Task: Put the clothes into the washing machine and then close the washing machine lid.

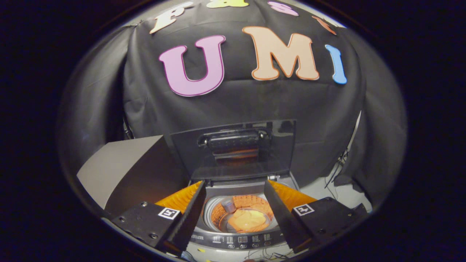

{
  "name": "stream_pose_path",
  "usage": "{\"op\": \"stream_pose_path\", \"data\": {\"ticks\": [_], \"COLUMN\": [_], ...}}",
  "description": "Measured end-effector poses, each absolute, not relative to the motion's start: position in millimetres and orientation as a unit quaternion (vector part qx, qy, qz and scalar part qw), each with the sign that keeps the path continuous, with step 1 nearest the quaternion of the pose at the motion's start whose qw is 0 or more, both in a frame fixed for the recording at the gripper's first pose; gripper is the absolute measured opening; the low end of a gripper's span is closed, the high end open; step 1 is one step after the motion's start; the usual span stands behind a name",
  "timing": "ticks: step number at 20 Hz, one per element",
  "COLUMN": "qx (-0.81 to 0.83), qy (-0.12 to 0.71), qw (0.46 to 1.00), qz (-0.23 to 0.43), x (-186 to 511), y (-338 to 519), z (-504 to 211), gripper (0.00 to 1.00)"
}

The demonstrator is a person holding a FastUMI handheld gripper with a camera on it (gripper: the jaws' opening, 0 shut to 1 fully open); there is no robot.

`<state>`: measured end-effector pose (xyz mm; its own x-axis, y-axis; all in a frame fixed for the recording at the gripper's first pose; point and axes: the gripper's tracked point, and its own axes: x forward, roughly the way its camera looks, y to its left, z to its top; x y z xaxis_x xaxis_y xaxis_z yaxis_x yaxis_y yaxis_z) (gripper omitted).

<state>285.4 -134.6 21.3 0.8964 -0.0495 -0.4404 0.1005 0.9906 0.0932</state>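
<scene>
The top-loading washing machine [238,240] stands below and just ahead of my fingers, its control panel nearest me. Its lid [235,149] is raised upright at the back, with a handle near its top edge. Inside the drum [240,216] lies a piece of clothing [251,220], lit a warm orange-yellow. My gripper [235,213] hovers above the machine's front, open, with nothing between its fingers; the drum opening shows in the gap.
A grey box-like surface [120,167] stands to the left of the machine. Black cloth forms the booth wall behind the lid. Cables [336,171] hang at the right beside a pale floor patch.
</scene>
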Motion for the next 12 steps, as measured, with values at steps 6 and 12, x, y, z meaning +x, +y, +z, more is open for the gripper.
{"op": "stream_pose_path", "data": {"ticks": [6, 12], "qx": [0.045, 0.048], "qy": [0.137, 0.06], "qw": [0.988, 0.993], "qz": [-0.057, -0.084], "x": [358.0, 427.2], "y": [-141.8, -156.4], "z": [42.8, 69.7], "gripper": [0.97, 0.97]}}
